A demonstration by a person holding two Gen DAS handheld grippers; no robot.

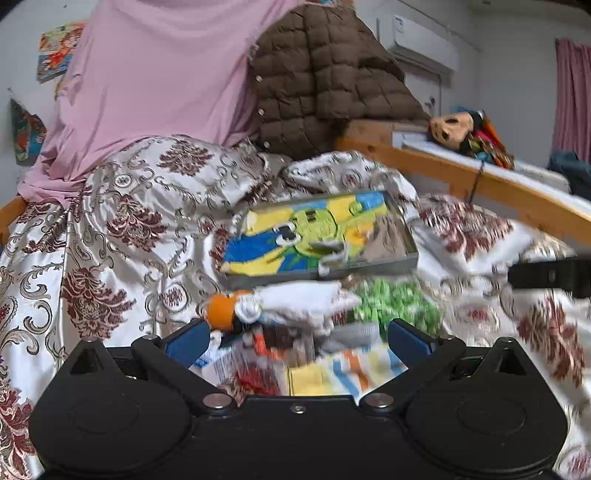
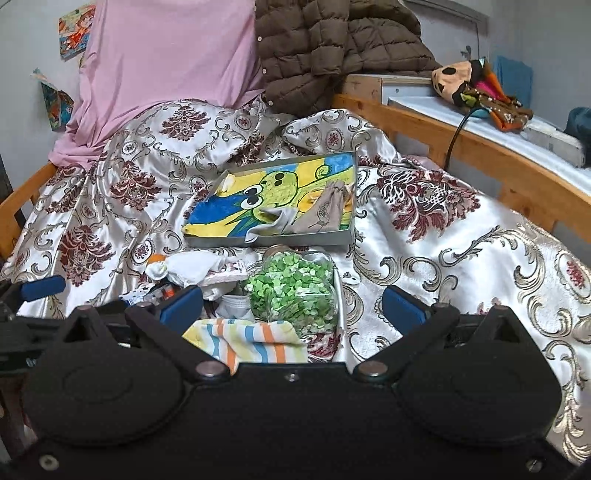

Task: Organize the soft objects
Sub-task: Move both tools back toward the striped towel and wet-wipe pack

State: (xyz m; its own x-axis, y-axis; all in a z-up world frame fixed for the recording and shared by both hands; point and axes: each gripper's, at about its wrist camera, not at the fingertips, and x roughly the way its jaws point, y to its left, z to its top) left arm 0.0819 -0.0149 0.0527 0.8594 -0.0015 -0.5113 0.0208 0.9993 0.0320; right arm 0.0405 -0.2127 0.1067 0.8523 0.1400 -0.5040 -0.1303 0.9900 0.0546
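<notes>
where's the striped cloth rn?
Right wrist view: the striped cloth lies low and centre on the bedspread, between the open right claw fingers, just in front of the green-patterned bundle and below the tray.

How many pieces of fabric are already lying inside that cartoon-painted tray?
2: a grey sock near the tray's front edge, and a beige cloth at its right end. More could be hidden underneath.

**A wooden bed against pale walls**

A wooden bed frame (image 2: 480, 147) carries a satin damask bedspread (image 2: 443, 258) in silver and maroon. The pale grey wall (image 2: 22, 74) behind holds colourful pictures (image 2: 75, 31). An air conditioner (image 1: 421, 48) sits high on the right wall, beside what looks like a pink curtain (image 1: 572, 96).
</notes>
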